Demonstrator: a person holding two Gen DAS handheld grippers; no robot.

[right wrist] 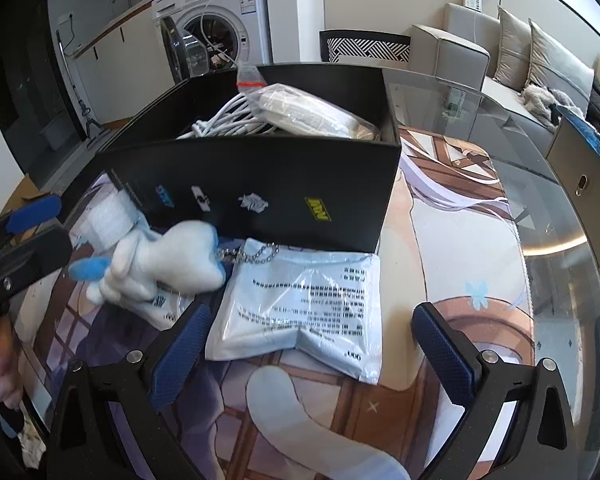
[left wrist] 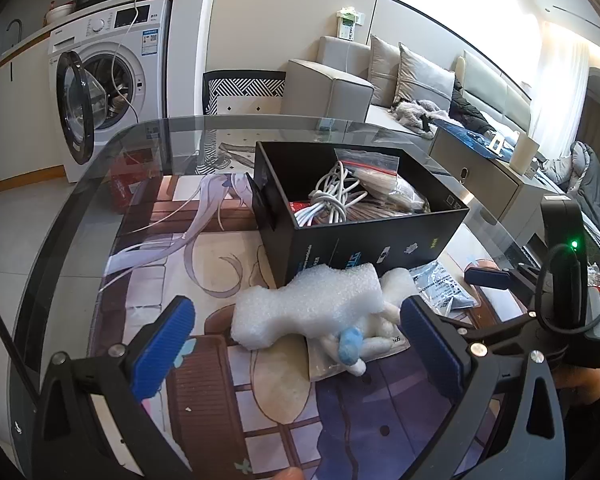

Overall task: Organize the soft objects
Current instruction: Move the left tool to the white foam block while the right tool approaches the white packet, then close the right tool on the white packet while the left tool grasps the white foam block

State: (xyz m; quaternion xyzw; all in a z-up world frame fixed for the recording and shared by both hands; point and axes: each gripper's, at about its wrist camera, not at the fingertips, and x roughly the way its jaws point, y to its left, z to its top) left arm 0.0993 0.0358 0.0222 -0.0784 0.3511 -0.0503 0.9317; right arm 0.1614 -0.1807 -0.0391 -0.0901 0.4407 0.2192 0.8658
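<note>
A lumpy white foam piece (left wrist: 308,306) lies on a white plush toy (left wrist: 374,330) with blue tips beside the black box (left wrist: 360,240). The left tool (left wrist: 296,344) and right tool (right wrist: 312,350) both gape wide, holding nothing.

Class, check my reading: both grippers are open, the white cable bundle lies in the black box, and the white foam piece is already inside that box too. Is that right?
Not quite. In the left wrist view the white foam piece lies on the mat in front of the black box, outside it. The rest holds: left gripper and right gripper are open, and the cable bundle is in the box.
</note>
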